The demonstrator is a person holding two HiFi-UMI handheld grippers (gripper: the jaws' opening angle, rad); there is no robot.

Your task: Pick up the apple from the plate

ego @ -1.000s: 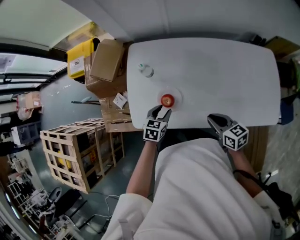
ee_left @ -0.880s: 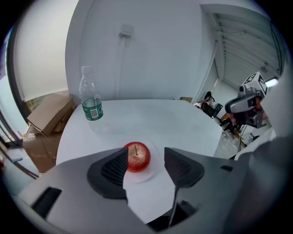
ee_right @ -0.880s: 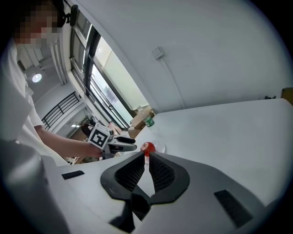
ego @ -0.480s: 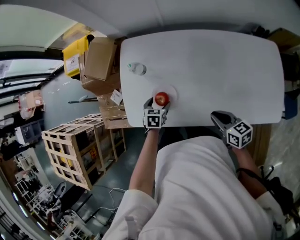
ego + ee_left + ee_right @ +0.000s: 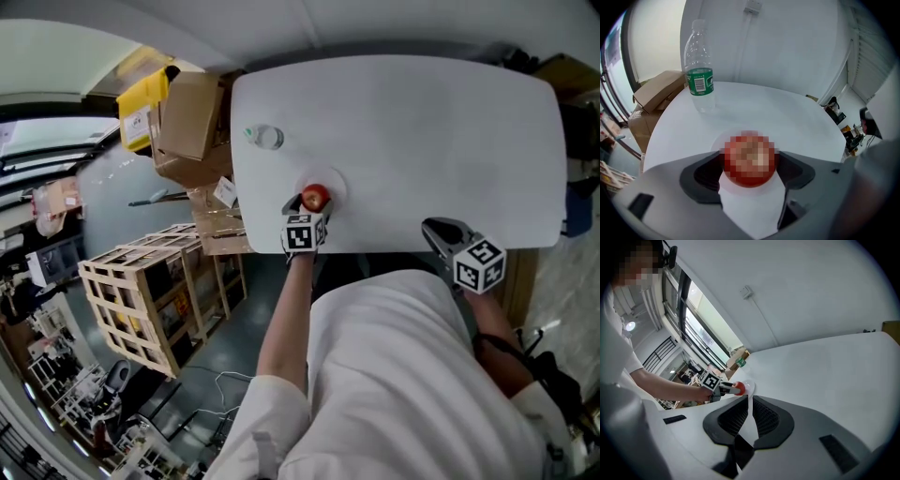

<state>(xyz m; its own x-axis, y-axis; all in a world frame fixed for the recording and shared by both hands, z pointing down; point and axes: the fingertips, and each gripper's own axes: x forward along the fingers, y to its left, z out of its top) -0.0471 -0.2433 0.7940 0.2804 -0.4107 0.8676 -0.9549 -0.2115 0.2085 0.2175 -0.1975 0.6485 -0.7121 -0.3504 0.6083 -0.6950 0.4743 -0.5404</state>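
Left gripper [image 5: 751, 165] is angled down over the white plate [image 5: 336, 184] near the tabletop's [image 5: 441, 141] front left edge. Its jaws are closing in on the red apple [image 5: 316, 197]. The apple sits right between the pads, resting on the plate, and honestly I don't see a firm squeeze on it. Right gripper [image 5: 749, 416] hangs over the tabletop's near edge, well apart from the plate, with its jaws pinched nearly together and nothing in them. A clear water bottle [image 5: 699, 70] with a green label stands upright further back on the left.
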